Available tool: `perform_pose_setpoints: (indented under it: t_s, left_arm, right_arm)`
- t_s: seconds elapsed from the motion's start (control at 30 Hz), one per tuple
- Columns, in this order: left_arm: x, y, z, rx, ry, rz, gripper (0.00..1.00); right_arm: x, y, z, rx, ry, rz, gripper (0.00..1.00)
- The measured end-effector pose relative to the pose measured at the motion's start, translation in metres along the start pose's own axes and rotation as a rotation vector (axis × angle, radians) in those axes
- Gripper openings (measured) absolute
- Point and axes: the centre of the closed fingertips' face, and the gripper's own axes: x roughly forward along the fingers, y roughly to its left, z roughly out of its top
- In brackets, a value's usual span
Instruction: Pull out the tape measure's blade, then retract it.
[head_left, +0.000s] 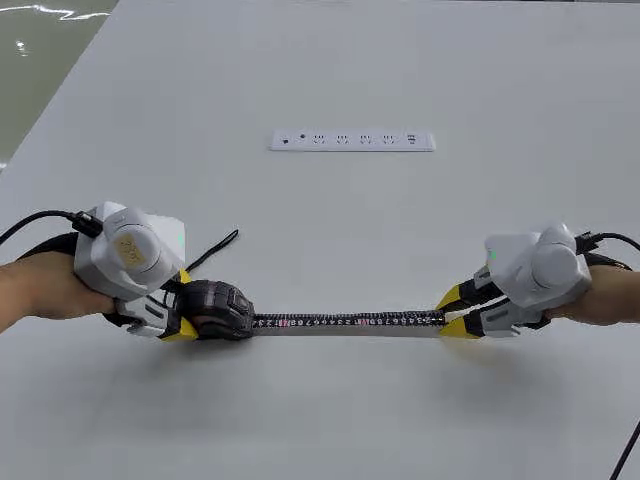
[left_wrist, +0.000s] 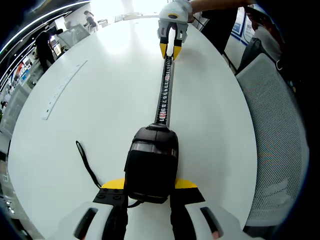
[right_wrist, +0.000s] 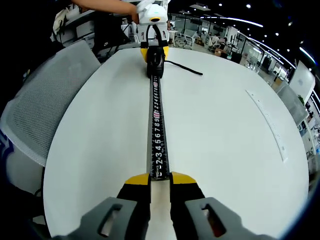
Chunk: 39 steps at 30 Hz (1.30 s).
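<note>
1. Left gripper (head_left: 186, 305) is clamping its jaws around the tape measure (head_left: 218, 308), anchoring the case by the table's (head_left: 330, 60) near edge so it is not sliding.
2. Right gripper (head_left: 453, 313) is pinching the blade (head_left: 345, 320) at its tip, jaws nearly closed, well apart from the case, holding it taut.
3. Blade is running straight along that near edge, numbers up; extension looks about done, retraction likely next.
4. Black strap (head_left: 215, 248) is trailing loose behind the case, toward the far edge.

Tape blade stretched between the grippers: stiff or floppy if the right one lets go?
The blade runs thin and straight, so probably springy, buckling if pushed endwise. Released by the right gripper, it likely whips back toward the case held in the left gripper.
</note>
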Motion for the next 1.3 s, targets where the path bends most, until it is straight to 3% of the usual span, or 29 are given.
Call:
perform_pose_setpoints:
  t_s: [0.03,0.13,0.7,0.83,1.13,1.3]
  left_arm:
    - [0.002,-0.001,0.004,0.012,0.004,0.005,0.29]
    - [0.002,-0.001,0.004,0.006,-0.003,0.004,0.3]
    - [0.003,0.001,0.004,0.005,-0.007,0.0,0.3]
    - [0.004,0.001,0.003,-0.002,-0.002,0.006,0.31]
    - [-0.002,0.003,0.0,-0.021,-0.019,0.032,0.41]
    - [-0.008,0.004,0.003,-0.055,-0.059,0.055,0.5]
  right_arm:
    - [0.006,0.002,-0.003,-0.025,0.041,0.004,0.12]
    - [0.007,0.001,-0.002,-0.04,0.052,0.001,0.13]
    - [0.006,-0.001,-0.004,-0.034,0.062,-0.01,0.15]
    - [0.006,-0.004,-0.003,-0.036,0.062,-0.033,0.19]
    - [0.003,-0.006,-0.002,0.008,0.043,-0.069,0.3]
    - [-0.004,-0.006,0.001,0.029,0.034,-0.093,0.35]
